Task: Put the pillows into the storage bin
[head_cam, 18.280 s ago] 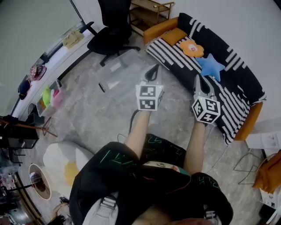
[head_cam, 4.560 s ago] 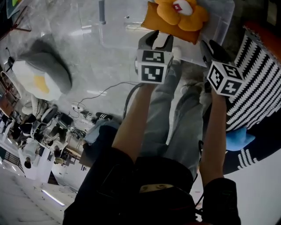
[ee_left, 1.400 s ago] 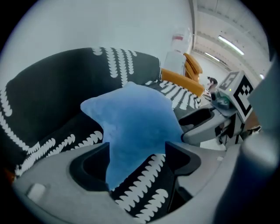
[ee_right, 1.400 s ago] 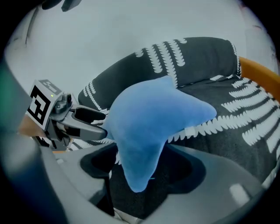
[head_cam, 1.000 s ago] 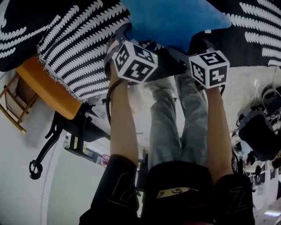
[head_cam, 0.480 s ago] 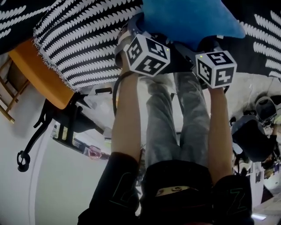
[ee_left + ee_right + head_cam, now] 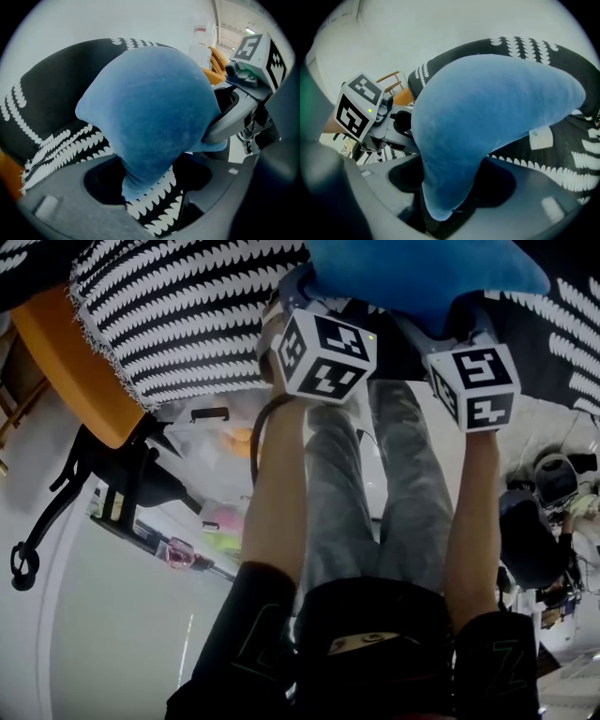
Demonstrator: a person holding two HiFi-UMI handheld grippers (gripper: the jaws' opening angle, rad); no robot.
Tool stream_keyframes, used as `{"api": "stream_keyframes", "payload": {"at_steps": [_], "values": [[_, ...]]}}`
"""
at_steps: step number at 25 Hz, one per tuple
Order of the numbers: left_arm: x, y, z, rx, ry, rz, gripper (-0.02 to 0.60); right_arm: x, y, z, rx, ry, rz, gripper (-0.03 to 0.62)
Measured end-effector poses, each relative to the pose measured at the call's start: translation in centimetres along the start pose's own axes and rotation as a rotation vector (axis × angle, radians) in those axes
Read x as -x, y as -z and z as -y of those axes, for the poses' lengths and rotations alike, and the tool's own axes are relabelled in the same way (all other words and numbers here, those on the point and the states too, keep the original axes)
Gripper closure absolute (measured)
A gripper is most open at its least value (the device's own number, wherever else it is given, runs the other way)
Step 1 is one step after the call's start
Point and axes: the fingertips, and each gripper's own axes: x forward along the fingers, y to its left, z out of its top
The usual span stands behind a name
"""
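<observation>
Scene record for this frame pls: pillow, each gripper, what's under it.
object: blue pillow
under it: striped sofa; cannot tell whether they touch
left gripper: jaws have just been closing; pinches one tip of the pillow
right gripper: jaws have just been closing; pinches another tip
task state: pillow not yet in a bin

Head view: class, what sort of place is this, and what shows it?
Probably a lab or office set up like a living room: a striped sofa, a blue pillow against it, and a black office chair.
</observation>
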Motion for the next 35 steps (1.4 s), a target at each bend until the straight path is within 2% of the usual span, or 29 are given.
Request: {"api": "stream_keyframes", "payload": {"at_steps": [5,10,16,22,26,31,35], "values": [[2.9,4.1,0.6,0.116,-0.044,-0.031,0.262,0.0,0.8,-3.8,0.075,-0.079,-0.024,0.286],[6.5,8.4,0.7,0.246,-0.12,-0.035,0.262,-0.1,1.1,-8.4,0.198,-0.195,-0.045,0.286],[11.2,15.1,1.1,0.386,-0.206,-0.036,0.262,-0.8,2.5,-15.3,0.329,-0.3,-0.082,0.284],[16.2,23.3,2.8,0.617,-0.319,-0.038,0.262,-1.6,4.6,-23.4,0.526,-0.437,-0.166,0.284],[18.8,28.5,5.7,0.742,-0.321,-0.028,0.262,-1.1,7.7,-28.1,0.62,-0.491,-0.25,0.283],[22.7,35.3,6.7,0.845,-0.356,-0.026,0.262,-2.3,10.1,-35.1,0.695,-0.557,-0.308,0.283],[24.9,41.4,8.6,0.96,-0.364,-0.017,0.262,-3.0,13.1,-40.8,0.768,-0.603,-0.374,0.281]]}}
